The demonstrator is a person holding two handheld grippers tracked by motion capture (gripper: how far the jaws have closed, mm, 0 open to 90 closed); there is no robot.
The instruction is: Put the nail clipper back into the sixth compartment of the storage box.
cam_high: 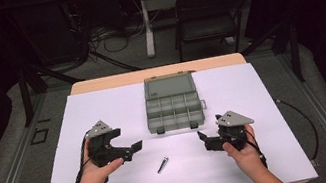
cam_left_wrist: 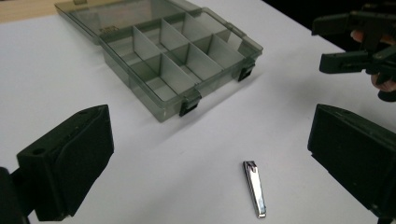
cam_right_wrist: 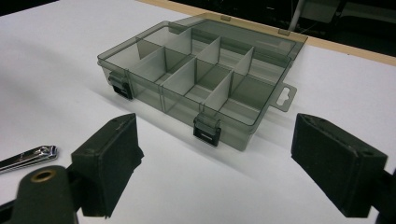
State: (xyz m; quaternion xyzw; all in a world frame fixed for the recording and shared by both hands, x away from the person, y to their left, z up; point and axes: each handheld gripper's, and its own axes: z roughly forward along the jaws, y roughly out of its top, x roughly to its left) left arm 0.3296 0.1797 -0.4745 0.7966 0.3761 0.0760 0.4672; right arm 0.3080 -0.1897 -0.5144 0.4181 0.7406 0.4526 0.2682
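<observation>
Nail clipper [cam_high: 163, 165], slim polished metal, lies bare on the white table sheet [cam_high: 103, 112] between the two grippers, short of the organizer box [cam_high: 174, 111]. Nothing is picked up yet; grasping it and, I'd guess, dropping it in a compartment remains. Left gripper [cam_high: 130, 148] and right gripper [cam_high: 205, 141] both hover with jaws spread, empty. The box is smoky translucent plastic, lid laid back, dividers upright.
</observation>
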